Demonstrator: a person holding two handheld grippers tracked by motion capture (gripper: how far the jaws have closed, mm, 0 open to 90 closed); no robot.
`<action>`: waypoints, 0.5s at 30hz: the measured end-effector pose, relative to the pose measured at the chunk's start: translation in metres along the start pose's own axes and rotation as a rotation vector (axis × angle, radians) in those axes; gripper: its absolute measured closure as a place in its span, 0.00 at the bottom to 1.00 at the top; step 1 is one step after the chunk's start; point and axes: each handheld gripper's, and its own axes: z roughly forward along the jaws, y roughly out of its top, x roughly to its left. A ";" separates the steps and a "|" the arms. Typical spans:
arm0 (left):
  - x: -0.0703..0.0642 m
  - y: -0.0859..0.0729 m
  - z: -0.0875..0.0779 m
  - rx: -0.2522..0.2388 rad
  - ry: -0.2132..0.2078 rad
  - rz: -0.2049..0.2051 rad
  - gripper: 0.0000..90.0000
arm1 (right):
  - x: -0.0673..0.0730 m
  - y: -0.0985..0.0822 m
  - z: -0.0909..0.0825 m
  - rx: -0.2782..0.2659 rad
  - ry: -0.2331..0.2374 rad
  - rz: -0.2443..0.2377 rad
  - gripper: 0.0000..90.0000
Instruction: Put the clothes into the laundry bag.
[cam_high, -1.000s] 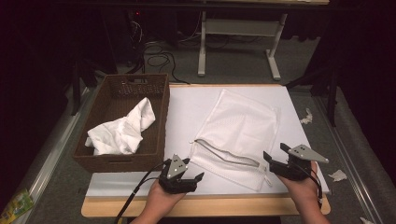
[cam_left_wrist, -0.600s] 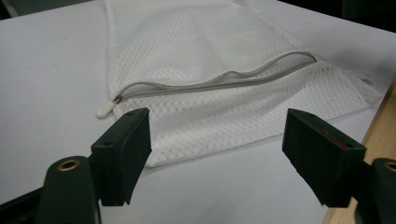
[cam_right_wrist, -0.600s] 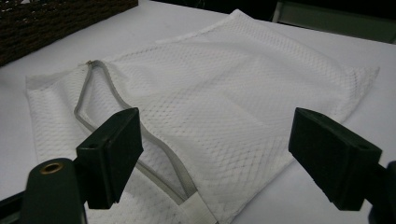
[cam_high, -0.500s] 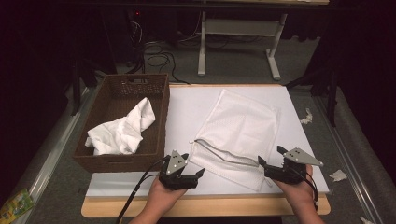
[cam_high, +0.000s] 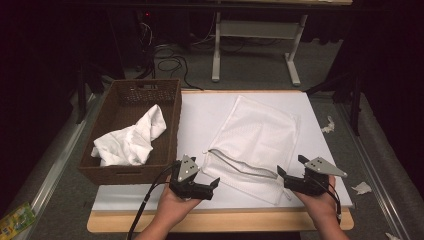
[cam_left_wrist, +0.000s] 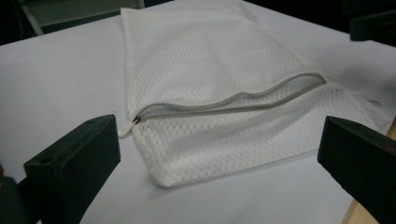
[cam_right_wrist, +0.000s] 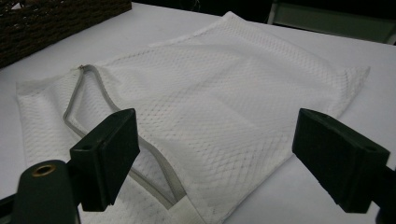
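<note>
On white tabletop: mesh bag, wicker basket.

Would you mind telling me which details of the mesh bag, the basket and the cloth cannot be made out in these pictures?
- Inside of the mesh bag: hidden by its own fabric in the high view and both gripper views; contents cannot be told.
- Zipper far end: cut short by the right jaw in the left gripper view.
- Basket floor: partly covered by the white cloth, high view.
- Basket: cut off by the top edge, right gripper view.
</note>
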 end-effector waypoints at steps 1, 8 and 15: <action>0.000 0.003 -0.002 -0.007 -0.002 -0.008 0.00 | 0.000 0.000 0.001 0.001 0.000 -0.004 0.17; 0.001 0.022 -0.023 -0.063 -0.024 -0.021 0.00 | 0.002 0.000 0.003 0.004 0.007 -0.008 0.17; 0.016 0.027 -0.047 -0.113 0.035 -0.052 0.00 | 0.001 0.002 0.003 -0.001 0.011 -0.011 0.17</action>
